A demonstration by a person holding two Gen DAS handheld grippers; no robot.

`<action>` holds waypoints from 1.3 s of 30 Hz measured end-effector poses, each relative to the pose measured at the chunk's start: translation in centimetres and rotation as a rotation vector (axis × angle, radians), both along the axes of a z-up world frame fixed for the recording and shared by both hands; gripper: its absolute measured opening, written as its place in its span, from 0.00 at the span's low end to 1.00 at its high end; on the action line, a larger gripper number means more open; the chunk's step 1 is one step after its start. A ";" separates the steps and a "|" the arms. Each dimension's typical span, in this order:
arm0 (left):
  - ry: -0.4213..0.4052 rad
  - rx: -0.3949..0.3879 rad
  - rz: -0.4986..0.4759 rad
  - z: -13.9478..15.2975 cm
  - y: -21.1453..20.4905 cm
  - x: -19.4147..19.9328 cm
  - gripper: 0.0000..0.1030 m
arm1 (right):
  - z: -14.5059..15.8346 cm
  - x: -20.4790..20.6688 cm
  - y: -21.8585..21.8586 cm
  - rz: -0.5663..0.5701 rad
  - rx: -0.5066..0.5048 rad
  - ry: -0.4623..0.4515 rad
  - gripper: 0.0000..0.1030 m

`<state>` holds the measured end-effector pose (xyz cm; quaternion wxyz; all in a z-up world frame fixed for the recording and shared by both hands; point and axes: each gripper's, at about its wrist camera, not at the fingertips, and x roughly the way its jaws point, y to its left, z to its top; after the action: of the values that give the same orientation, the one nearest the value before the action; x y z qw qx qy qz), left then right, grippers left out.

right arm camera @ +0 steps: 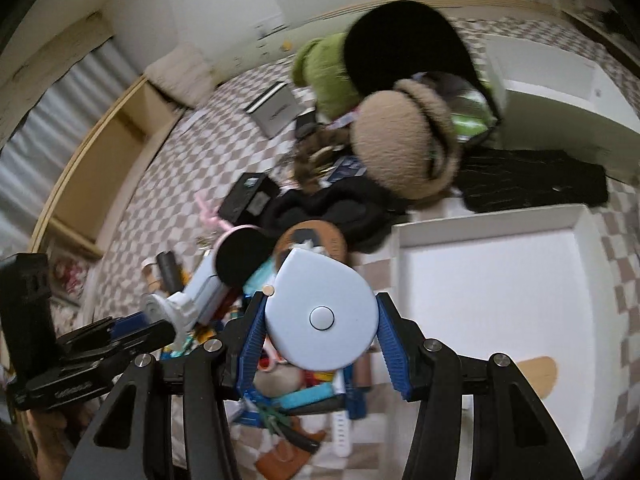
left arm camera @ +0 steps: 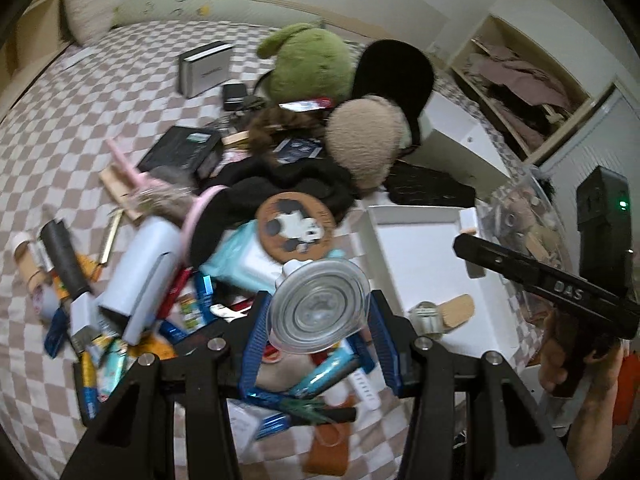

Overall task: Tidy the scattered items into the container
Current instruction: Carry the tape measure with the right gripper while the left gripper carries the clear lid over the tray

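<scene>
**Both grippers holding items over a cluttered bed**

While I watch from the left wrist camera, my left gripper (left arm camera: 318, 322) pinches a clear round suction-cup object (left arm camera: 320, 304) between its blue ribbed fingers (left arm camera: 256, 340). Directly beneath it lies a heap of small things: blue packets, a teal tube (left arm camera: 320, 374), a white watch strap (left arm camera: 366, 390). Just to the gripper's right sits the white container (left arm camera: 496, 292), a shallow tray holding a tan plaster-shaped piece (left arm camera: 458, 306) and a small silver object (left arm camera: 430, 318). Ahead of the fingers rests a round brown coaster with a panda picture (left arm camera: 296, 228), and to the left of that a pale blue box (left arm camera: 140, 276). Further ahead are a beige fluffy earmuff (left arm camera: 366, 144), a green plush toy (left arm camera: 310, 64) and a black cap (left arm camera: 394, 68), all on a checked bedspread (left arm camera: 80, 128). At the far right edge, a hand (left arm camera: 576, 360) grips the other tool.

Through the right wrist camera, my right gripper (right arm camera: 322, 330) is clamped on a pale blue round tape measure (right arm camera: 322, 316) with a white centre button. The same clutter lies below it, including black-handled pliers (right arm camera: 296, 436). The container's white wall (right arm camera: 480, 226) lies just to the right and ahead, with the tan piece inside at the near end. Beyond it lies a black keyboard (right arm camera: 536, 186).
</scene>
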<state>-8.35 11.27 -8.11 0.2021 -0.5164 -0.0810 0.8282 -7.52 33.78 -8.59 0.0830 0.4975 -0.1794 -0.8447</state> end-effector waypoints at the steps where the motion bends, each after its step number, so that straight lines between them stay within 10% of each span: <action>1: 0.001 0.002 -0.013 0.1 0.8 0.0 0.47 | -0.1 0.1 0.7 -0.015 0.003 -0.003 0.52; 21: -0.041 -0.009 -0.187 -2.3 13.5 -0.8 0.47 | -5.6 3.1 12.1 -0.228 0.115 -0.175 0.52; 39: -0.078 -0.103 -0.253 -6.9 19.9 -3.0 0.47 | -9.0 1.0 13.5 -0.230 0.173 -0.241 0.52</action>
<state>-11.38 31.15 -14.99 0.2748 -0.5642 0.0196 0.7784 -6.48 47.27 -17.59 -0.0793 0.5767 -0.1706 -0.7950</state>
